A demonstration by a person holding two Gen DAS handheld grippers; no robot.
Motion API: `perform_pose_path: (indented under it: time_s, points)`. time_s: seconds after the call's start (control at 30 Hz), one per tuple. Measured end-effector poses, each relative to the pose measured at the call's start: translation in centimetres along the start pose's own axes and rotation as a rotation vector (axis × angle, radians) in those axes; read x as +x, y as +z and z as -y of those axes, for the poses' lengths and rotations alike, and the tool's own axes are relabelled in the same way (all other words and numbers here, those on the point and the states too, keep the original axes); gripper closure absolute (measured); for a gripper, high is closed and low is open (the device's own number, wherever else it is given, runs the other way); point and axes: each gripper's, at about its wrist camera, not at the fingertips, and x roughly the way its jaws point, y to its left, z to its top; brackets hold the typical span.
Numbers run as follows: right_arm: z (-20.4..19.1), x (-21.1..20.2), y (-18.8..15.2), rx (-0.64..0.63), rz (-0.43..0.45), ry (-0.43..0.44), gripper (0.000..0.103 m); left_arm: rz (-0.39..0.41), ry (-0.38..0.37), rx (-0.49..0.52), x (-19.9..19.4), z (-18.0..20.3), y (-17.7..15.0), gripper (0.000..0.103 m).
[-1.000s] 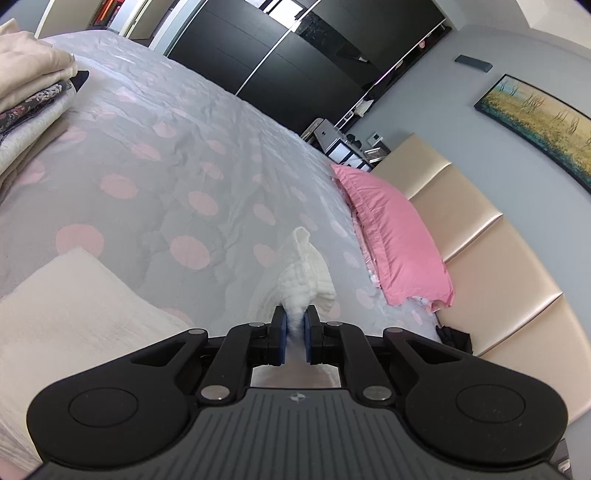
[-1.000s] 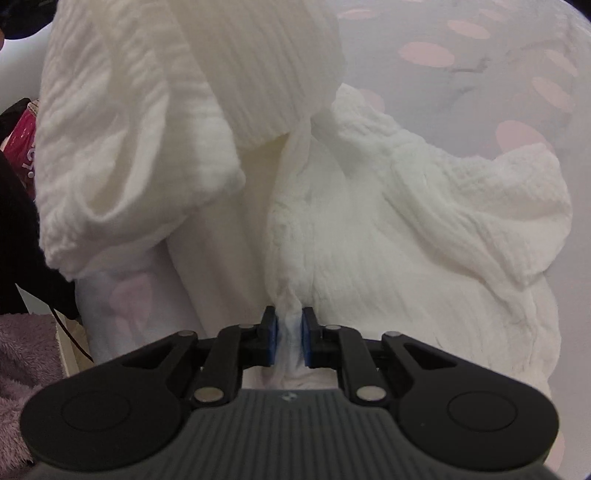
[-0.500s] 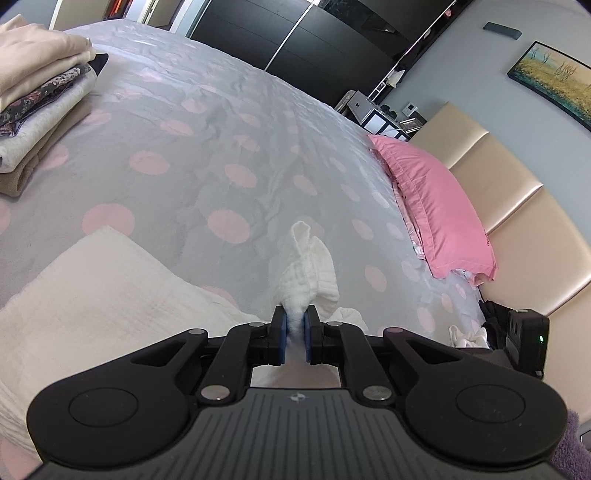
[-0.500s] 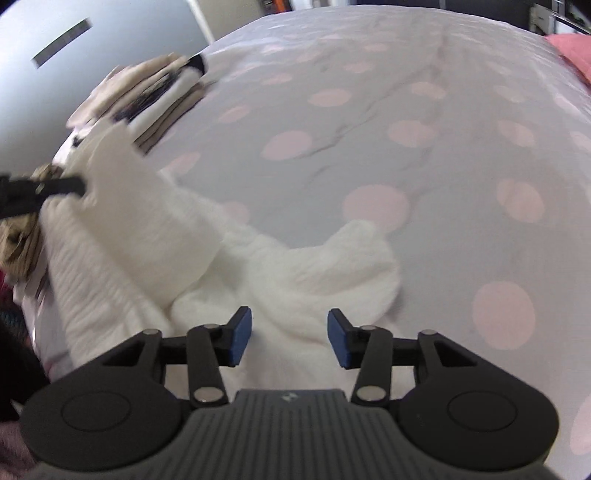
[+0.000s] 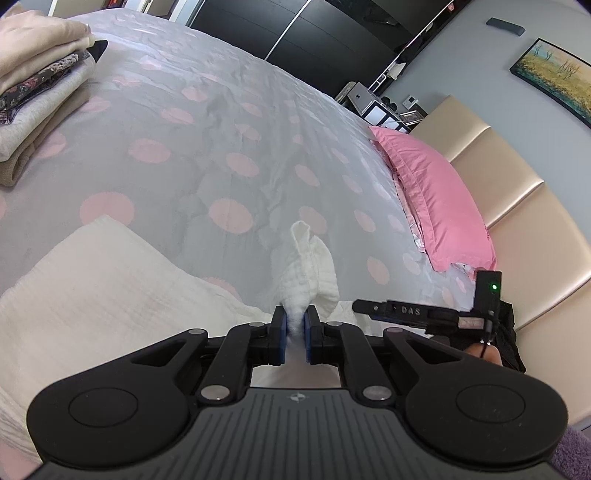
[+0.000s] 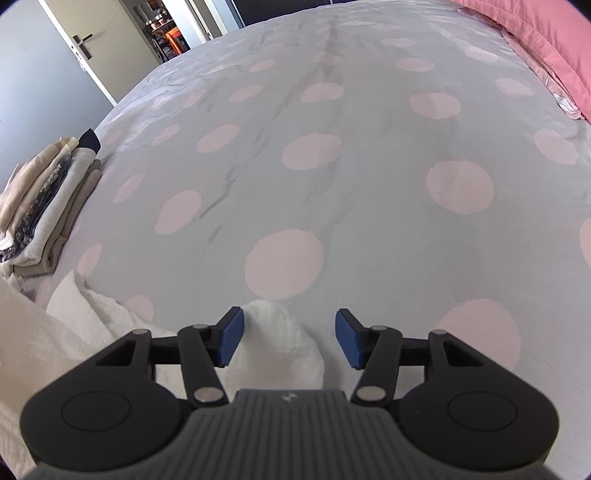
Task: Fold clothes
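A home bedroom: polka-dot bed (image 5: 229,155), pink pillow (image 5: 436,199), padded headboard (image 5: 517,199), framed painting (image 5: 554,74).

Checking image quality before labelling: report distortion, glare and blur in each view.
Left wrist: strong fisheye bending; sheen on the headboard; white garment sharp. Right wrist: the bedspread bulges, edges soft; even daylight, no glare.

A grey bedspread (image 5: 229,122) dotted with pale pink circles covers the bed. A pink pillow (image 5: 436,199) lies along its head edge, against the padded cream headboard (image 5: 524,206). A framed landscape painting (image 5: 554,74) hangs on the wall above. Dark wardrobe doors (image 5: 295,33) stand past the far edge, a door with a handle (image 6: 74,48) nearby.
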Motion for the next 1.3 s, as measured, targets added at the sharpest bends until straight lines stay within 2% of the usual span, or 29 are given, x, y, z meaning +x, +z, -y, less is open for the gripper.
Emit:
perform_pose_path:
  time_s: [0.07,0.1,0.13,0.23,0.4,0.57,0.67,0.83,1.0,1.07,1.1,1.17,1.23,1.3]
  points:
    - [0.3,0.7,0.2,0.031,-0.022,0.017,0.053,0.001,0.000,0.007,-0.1,0.0,-0.1,0.096]
    - [0.2,0.9,0.2,0.040,-0.042,0.038,0.064,0.001,0.000,0.009,-0.1,0.0,-0.1,0.096]
    - [-0.1,0.8,0.1,0.025,-0.052,0.054,0.080,0.001,0.000,0.009,-0.1,0.0,-0.2,0.096]
    - [-1.4,0.1,0.0,-0.044,-0.069,0.096,0.097,0.003,0.003,0.004,-0.2,0.0,-0.2,0.096]
    - [-3.4,-3.4,-0.7,-0.184,-0.059,0.209,0.097,0.012,-0.005,-0.004,-0.4,0.2,-0.2,0.096]
    - [-5.4,-4.6,-3.3,-0.361,-0.126,0.293,0.097,0.034,-0.050,-0.026,-1.3,0.3,0.2,0.096]
    - [-5.9,-3.2,-4.8,-0.404,-0.194,0.266,0.097,0.063,-0.065,-0.021,-2.2,0.8,0.6,0.096]
    - [-5.5,0.0,-6.4,-0.387,-0.296,0.228,0.098,0.080,-0.074,-0.020,-2.7,1.3,0.9,0.096]
    - [-4.5,0.6,-5.4,-0.324,-0.243,0.153,0.098,0.089,-0.081,-0.010,-3.1,1.4,0.9,0.096]
    - [-4.2,0.3,-4.8,-0.309,-0.202,0.113,0.098,0.092,-0.060,-0.006,-3.1,1.3,1.1,0.096]
    - [-4.1,0.4,-4.8,-0.300,-0.211,0.114,0.098,0.093,-0.048,-0.005,-3.0,1.3,1.1,0.096]
    - [-3.9,0.9,-4.9,-0.283,-0.247,0.126,0.098,0.090,-0.013,-0.012,-2.6,0.8,1.3,0.096]
    - [-4.6,1.2,-5.5,-0.335,-0.300,0.139,0.098,0.086,0.026,-0.026,-2.2,0.2,1.4,0.096]
    - [-5.2,1.2,-6.1,-0.378,-0.331,0.143,0.098,0.063,0.109,-0.020,-1.7,-0.4,1.6,0.096]
